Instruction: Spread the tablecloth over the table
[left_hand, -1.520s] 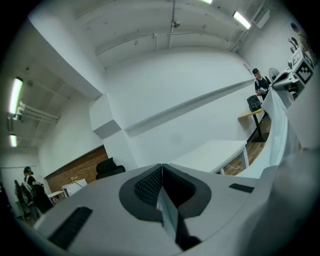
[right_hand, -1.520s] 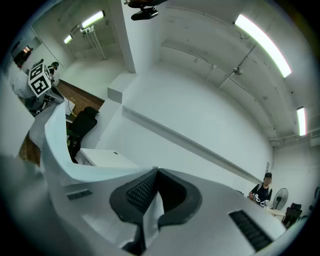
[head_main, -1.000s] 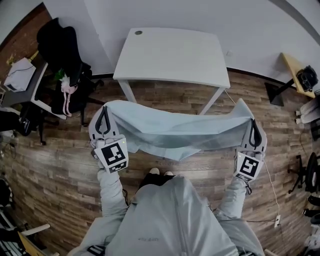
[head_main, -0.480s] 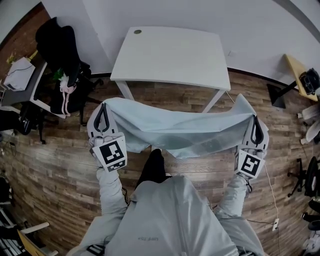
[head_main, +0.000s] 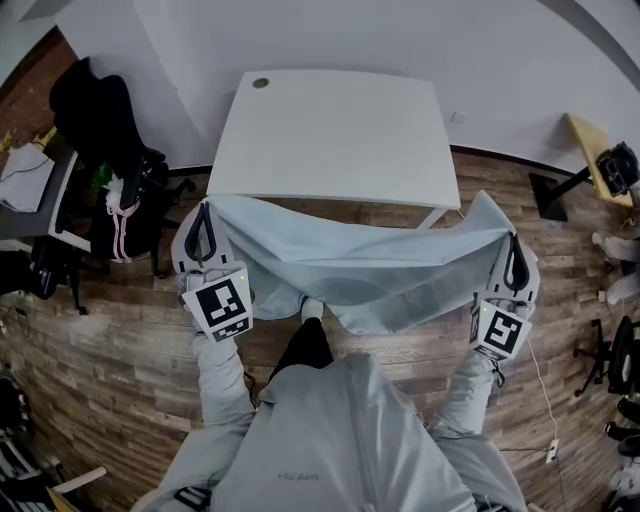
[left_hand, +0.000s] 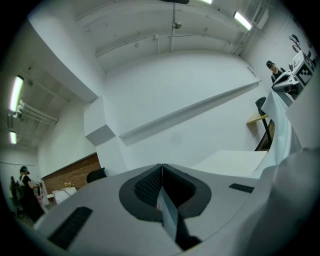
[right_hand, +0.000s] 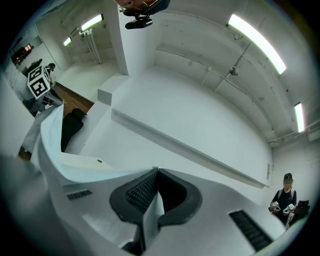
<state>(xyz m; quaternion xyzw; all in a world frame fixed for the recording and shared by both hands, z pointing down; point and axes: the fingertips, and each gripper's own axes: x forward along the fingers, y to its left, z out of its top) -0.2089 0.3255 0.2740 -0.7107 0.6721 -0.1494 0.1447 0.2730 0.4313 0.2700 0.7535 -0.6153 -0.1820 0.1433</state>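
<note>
A pale blue tablecloth (head_main: 350, 265) hangs stretched between my two grippers, sagging in the middle above the wooden floor. The left gripper (head_main: 204, 215) is shut on its left corner, and a thin fold of cloth (left_hand: 167, 217) shows pinched between the jaws. The right gripper (head_main: 513, 248) is shut on the right corner, with a cloth edge (right_hand: 150, 217) caught between its jaws. The white table (head_main: 335, 135) stands just beyond the cloth, its near edge close to the cloth's top edge. In the gripper views the tabletop (left_hand: 230, 162) lies ahead, and the cloth (right_hand: 50, 145) runs off to the left.
A black chair with dark clothes (head_main: 105, 130) stands left of the table, beside a desk with a white bag (head_main: 22, 165). A wooden shelf with a black device (head_main: 600, 155) sits at right. A white cable (head_main: 545, 390) trails on the floor. The white wall (head_main: 400, 40) backs the table.
Both grippers have carried the stretched cloth forward to the table's near edge. The table now looks larger and nearer. One foot has stepped forward under the cloth.
</note>
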